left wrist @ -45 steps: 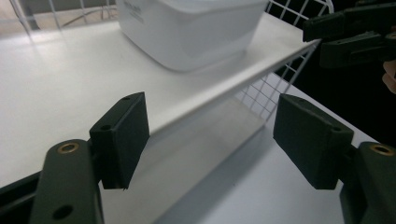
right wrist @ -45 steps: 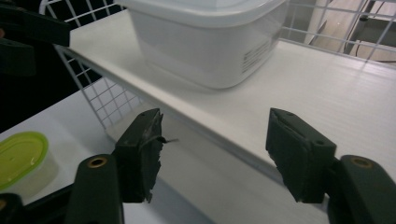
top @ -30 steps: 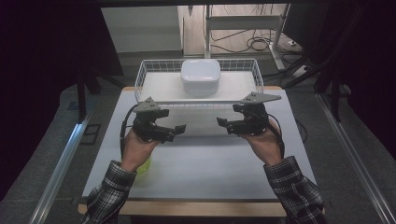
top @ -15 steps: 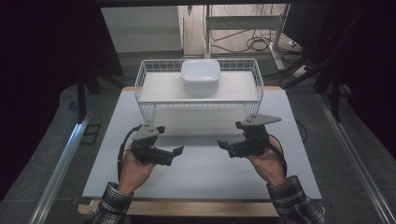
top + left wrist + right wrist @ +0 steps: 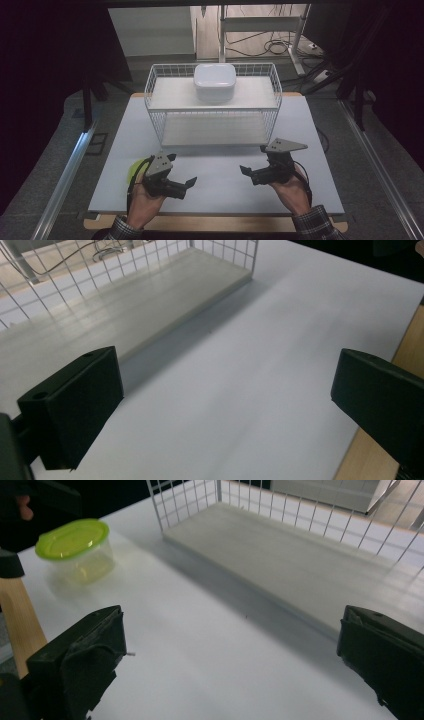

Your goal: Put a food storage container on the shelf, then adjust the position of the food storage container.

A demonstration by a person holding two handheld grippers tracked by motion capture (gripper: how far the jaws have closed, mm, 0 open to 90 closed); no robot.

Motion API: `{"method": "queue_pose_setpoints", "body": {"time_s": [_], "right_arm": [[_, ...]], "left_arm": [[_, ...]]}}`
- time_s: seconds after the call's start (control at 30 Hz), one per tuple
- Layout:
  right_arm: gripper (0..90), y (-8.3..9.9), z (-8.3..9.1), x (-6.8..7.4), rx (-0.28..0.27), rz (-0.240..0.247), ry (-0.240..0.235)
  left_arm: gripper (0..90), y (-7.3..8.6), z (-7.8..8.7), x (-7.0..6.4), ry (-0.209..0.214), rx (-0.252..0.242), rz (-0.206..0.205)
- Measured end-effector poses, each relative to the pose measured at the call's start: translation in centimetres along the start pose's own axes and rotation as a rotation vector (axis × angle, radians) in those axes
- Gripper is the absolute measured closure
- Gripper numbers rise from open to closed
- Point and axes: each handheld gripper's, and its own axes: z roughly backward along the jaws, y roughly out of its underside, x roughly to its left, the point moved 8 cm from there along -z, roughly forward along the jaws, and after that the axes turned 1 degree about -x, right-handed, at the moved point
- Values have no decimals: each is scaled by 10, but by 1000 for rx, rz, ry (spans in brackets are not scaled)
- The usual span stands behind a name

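Both grippers hover low over the table [image 5: 220, 180], in front of the wire rack [image 5: 214, 107]. The left gripper [image 5: 189, 182] has its jaws wide open and holds nothing. The right gripper [image 5: 246, 171] is also wide open and empty; its tips point toward the left one. The small tub with a green lid [image 5: 76, 548] stands on the table just beside the left hand [image 5: 142, 200], near the front left edge. A white box [image 5: 215, 82] sits on top of the rack.
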Motion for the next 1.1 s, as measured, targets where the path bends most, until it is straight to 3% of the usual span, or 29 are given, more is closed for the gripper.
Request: {"method": "queue_pose_setpoints", "body": {"time_s": [0.13,0.4,0.53,0.57,0.77,1.1], "right_arm": [[0,19,1,4,16,6,5],[5,44,4,10,40,17,14],[8,54,4,13,57,37,22],[8,59,4,14,69,47,25],[12,73,0,13,118,38,21],[16,76,-3,11,132,38,23]], "left_arm": [[8,14,-2,-8,14,2,11],[10,36,-2,-11,-30,-3,6],[11,46,-4,-15,-36,23,-15],[8,51,-6,-17,-39,42,-37],[6,53,-9,-20,-36,60,-60],[7,51,-7,-21,-18,92,-35]]}}
